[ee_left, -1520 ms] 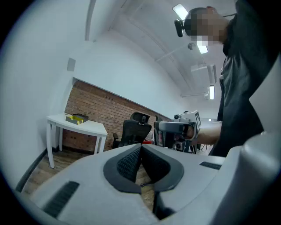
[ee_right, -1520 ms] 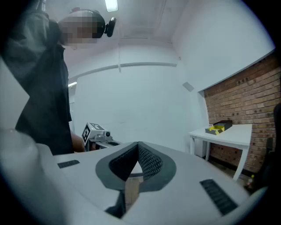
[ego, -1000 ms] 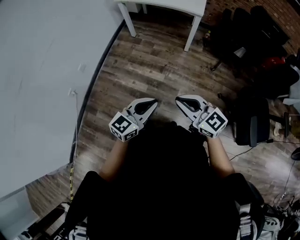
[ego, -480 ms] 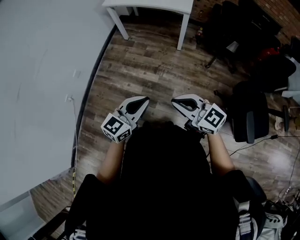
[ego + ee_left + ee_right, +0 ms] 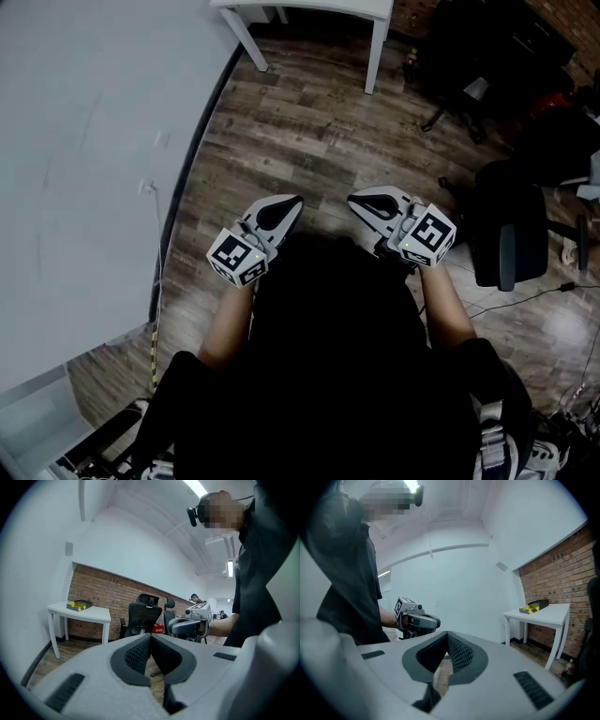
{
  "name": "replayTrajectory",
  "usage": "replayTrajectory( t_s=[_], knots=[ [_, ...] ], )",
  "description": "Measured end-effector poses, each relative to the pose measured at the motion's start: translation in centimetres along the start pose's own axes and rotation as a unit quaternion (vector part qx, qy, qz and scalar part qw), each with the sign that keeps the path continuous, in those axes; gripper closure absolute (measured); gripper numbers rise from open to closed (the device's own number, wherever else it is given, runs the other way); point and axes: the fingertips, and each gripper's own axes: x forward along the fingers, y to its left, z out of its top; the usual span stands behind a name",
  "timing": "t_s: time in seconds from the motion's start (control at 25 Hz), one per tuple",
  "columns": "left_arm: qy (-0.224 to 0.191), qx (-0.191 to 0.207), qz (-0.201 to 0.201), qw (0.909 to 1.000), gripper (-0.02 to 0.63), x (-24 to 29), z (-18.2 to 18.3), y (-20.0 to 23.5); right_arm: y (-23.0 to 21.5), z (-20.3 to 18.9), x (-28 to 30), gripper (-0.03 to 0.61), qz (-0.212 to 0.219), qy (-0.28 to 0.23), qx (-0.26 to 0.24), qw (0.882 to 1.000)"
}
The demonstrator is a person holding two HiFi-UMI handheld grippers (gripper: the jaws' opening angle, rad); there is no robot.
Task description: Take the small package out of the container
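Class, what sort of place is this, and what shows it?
Probably an office or lab room: black office chairs, a white table by a brick wall, and a wood-plank floor.

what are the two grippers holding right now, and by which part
Nothing. The left gripper and the right gripper both have their jaws closed tip to tip, empty.

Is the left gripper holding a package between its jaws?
No, the left gripper is shut, its jaw tips touching, with nothing held between them.
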Motion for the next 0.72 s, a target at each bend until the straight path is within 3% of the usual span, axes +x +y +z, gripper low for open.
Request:
replayTrajectory(
  t_s=[0.16, 0.4, 0.72],
  knots=[
    [0.005, -0.005, 0.004, 1.0000, 0.598, -0.3, -0.2, 0.0, -0.5, -0.5, -0.4, 0.572, -0.006, 0.003, 0.012, 1.000],
    [0.002, -0.020, -0.002, 0.9998, 0.598, 0.3, -0.6, 1.6, -3.5, -2.0, 0.1, 0.572, -0.079, 0.042, 0.001, 0.996],
    [0.011, -0.044, -0.036, 0.9983, 0.598, 4.2, -1.2, 5.2, -7.1, -1.9, 1.0, 0.572, -0.100, 0.060, -0.004, 0.993]
  ],
)
